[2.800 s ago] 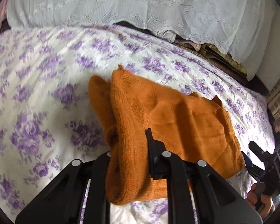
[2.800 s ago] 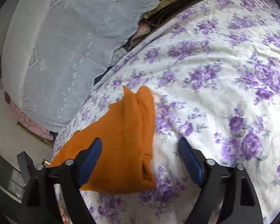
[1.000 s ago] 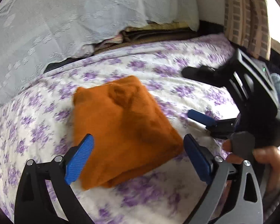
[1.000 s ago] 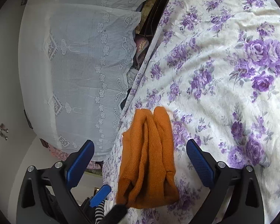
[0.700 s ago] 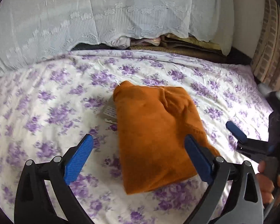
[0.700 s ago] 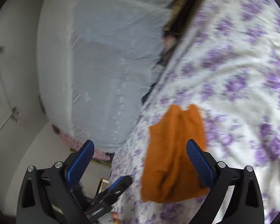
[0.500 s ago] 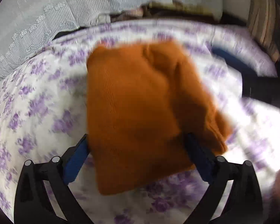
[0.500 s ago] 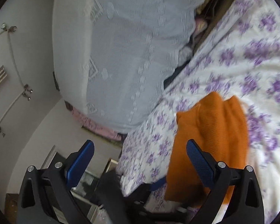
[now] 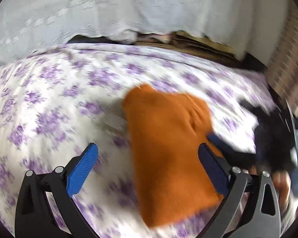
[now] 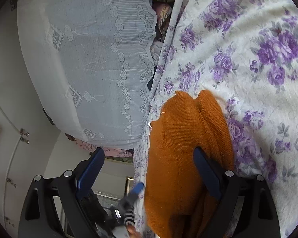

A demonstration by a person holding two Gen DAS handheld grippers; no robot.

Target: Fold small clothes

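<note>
Covering nearly everything in both views was the bedspread [image 9: 49, 103], white with purple flowers. A pale lace curtain [image 10: 93, 63] hung along its far edge, with dark stacked fabrics [image 9: 198, 45] showing under the curtain's hem.

Orange knit garment [image 9: 168, 148] lay folded on the bedspread, a thick oblong bundle. In the left wrist view its long axis ran from near the camera away toward the curtain, leaning slightly left at the far end; that far end showed a small peaked corner. In the right wrist view the same garment [image 10: 184, 154] ran lengthwise away from the camera, its far end split into two rounded lobes, with stacked fold layers along its right side.

Left gripper [image 9: 149, 168] was spread wide, blue pads well apart. The garment's near end sat between the jaws toward the right finger [image 9: 212, 170], which overlapped the cloth; whether that pad pressed on it could not be told through the blur. The left pad stood clear over bare bedspread.

Right gripper [image 10: 149, 172] also stood wide, its jaws closing. Its right finger [image 10: 206, 172] lay against the garment's top; its left finger [image 10: 91, 170] hung apart from the cloth, off the bed's edge.

A hand [image 9: 280, 182] showed beside the right gripper's dark body, blurred.
</note>
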